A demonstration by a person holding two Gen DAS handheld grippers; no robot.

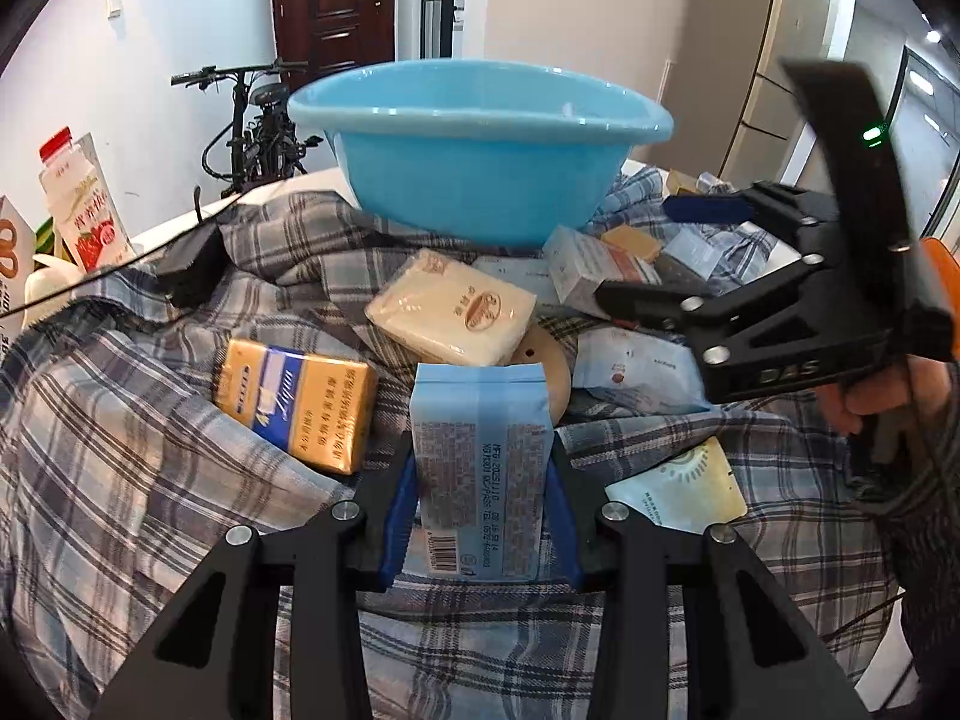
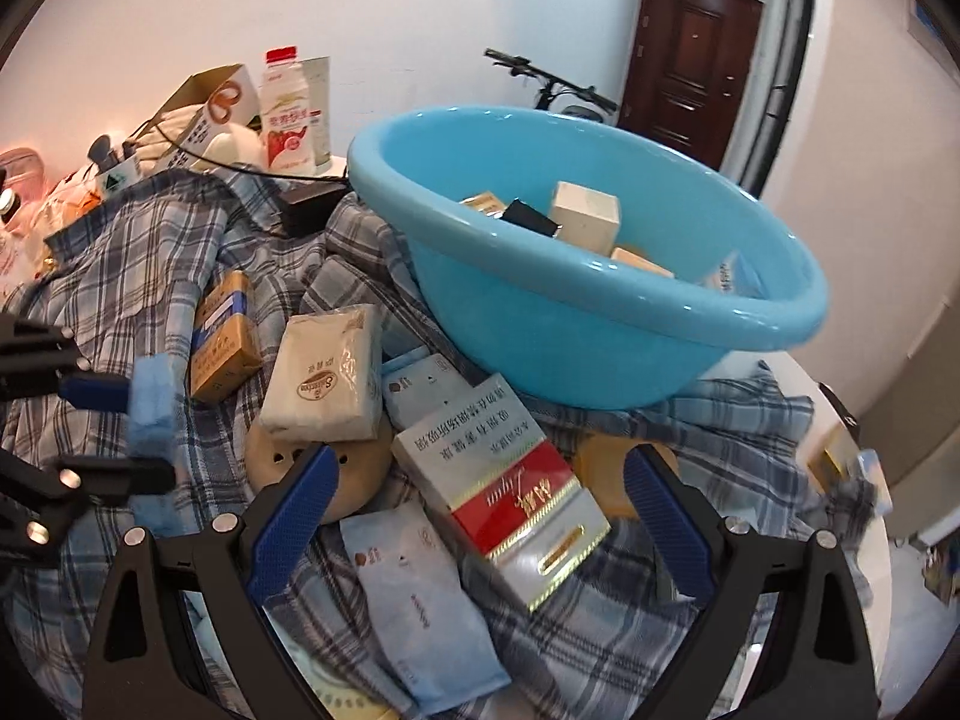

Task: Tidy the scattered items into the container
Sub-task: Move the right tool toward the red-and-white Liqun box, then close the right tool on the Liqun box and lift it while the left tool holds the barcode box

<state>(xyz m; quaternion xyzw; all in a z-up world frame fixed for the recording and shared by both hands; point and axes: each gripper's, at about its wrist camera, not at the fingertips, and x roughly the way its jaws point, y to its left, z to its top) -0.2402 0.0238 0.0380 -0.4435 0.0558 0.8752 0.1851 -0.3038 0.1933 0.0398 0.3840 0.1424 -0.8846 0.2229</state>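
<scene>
Transfer is proceeding: the left gripper (image 1: 480,480) is clamping a light-blue packet (image 1: 483,474) above the plaid cloth (image 1: 120,420), needing a lift over the blue basin (image 1: 480,168) rim, while the right gripper (image 2: 480,516) is hanging spread above a red-and-silver carton (image 2: 510,492).

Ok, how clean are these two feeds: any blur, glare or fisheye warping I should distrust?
Left wrist view: sharp at centre, print on the blue packet in the left hand-held gripper resolves though small; the blue basin rim bows from fisheye; black vignette in the corners. Right wrist view: small ceiling-light glints on the basin rim; the right edge smears; the red-and-silver carton is crisp.
</scene>
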